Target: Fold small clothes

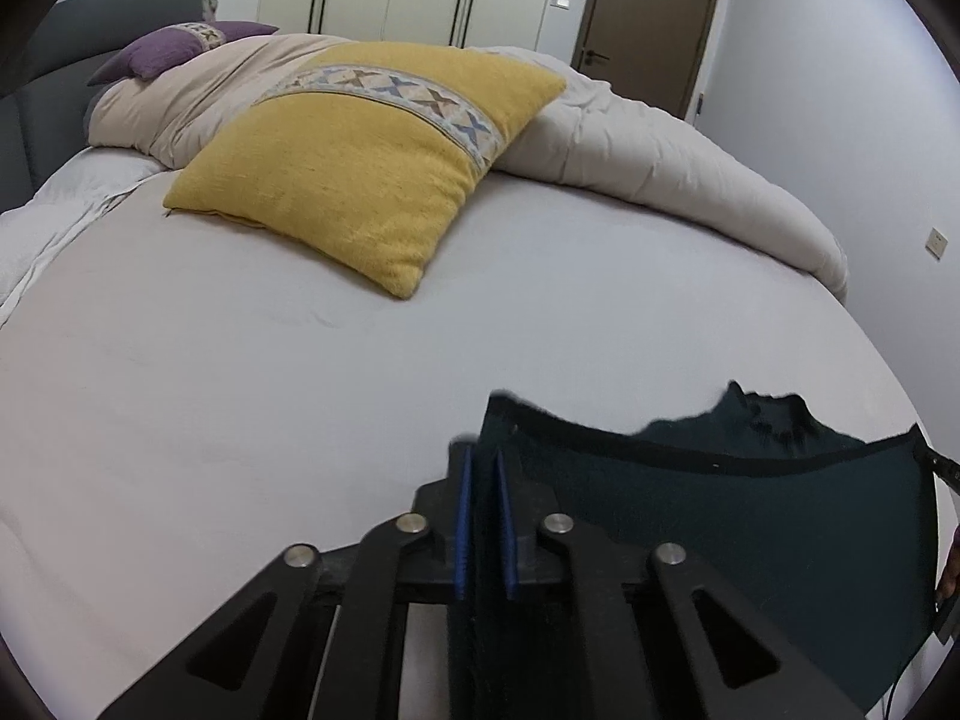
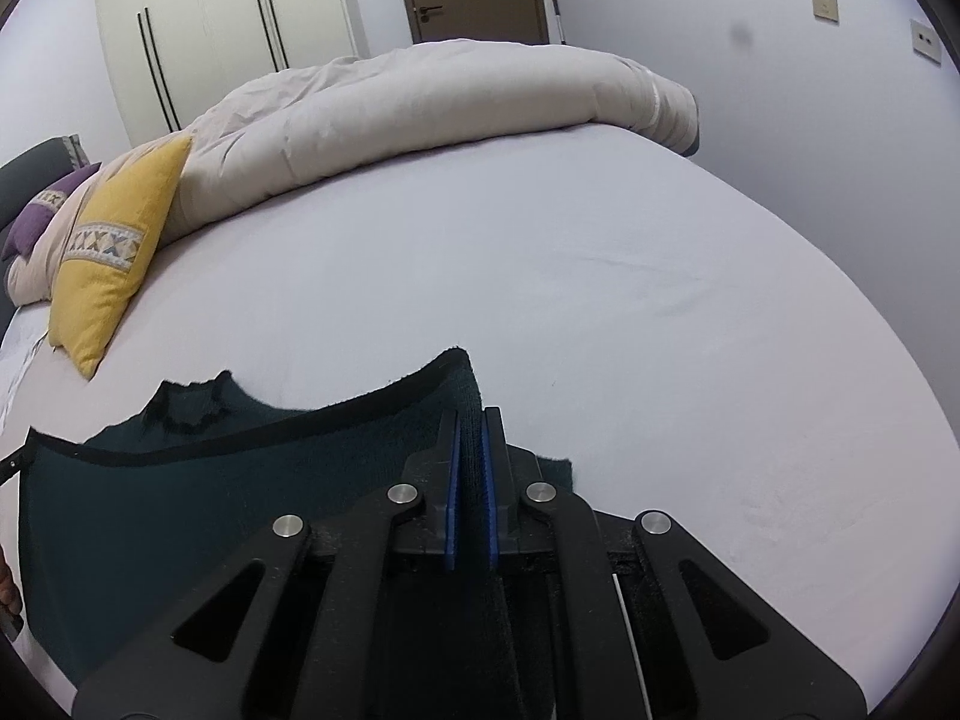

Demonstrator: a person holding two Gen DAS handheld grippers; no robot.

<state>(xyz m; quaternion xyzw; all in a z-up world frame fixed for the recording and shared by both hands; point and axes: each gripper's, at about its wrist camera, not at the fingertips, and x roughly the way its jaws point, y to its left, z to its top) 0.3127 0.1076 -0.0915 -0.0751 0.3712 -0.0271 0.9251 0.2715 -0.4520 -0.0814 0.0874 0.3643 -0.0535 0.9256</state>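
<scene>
A small dark teal knitted garment (image 1: 750,516) with a black edge band hangs stretched between my two grippers above the bed. My left gripper (image 1: 483,462) is shut on its left corner, the cloth pinched between the blue pads. My right gripper (image 2: 471,420) is shut on its right corner in the same way. The garment also shows in the right wrist view (image 2: 210,498), sagging in the middle, with a frayed part lying behind it on the sheet. The lower part of the garment is hidden behind the gripper bodies.
The bed's pale sheet (image 1: 240,408) spreads ahead. A yellow cushion (image 1: 366,162) lies on it, a beige duvet (image 2: 432,108) is bunched along the far side, and a purple cushion (image 1: 174,48) sits by the grey headboard. Wardrobe and door stand behind.
</scene>
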